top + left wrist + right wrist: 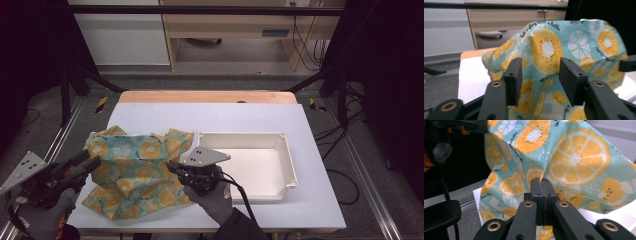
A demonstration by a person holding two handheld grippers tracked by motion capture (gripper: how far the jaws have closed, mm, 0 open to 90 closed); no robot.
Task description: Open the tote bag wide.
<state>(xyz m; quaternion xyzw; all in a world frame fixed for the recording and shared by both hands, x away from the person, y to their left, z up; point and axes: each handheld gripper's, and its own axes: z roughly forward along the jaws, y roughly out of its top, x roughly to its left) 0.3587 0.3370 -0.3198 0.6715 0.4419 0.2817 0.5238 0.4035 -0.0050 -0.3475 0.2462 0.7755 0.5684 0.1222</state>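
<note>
Jaws apart on your left, pinched tight on your right: only your right hand holds the cloth.

Your left gripper (540, 75) stands half open, and the thin teal cotton cloth printed with orange and lemon slices (564, 50) hangs just beyond and between its pads, apparently untouched. Your right gripper (541, 185) is clamped on a fold of that cloth, which rises in a soft tent from its tips. Judge it light, limp and a little slippery: it will sag and slide wherever it is unsupported, and cannot break. Take it by a hem or corner with your left jaws, deep between the pads, well apart from your right grip. Past your right jaws lies the shallow white plastic tray (280, 137) on the white table (225, 115).
</note>
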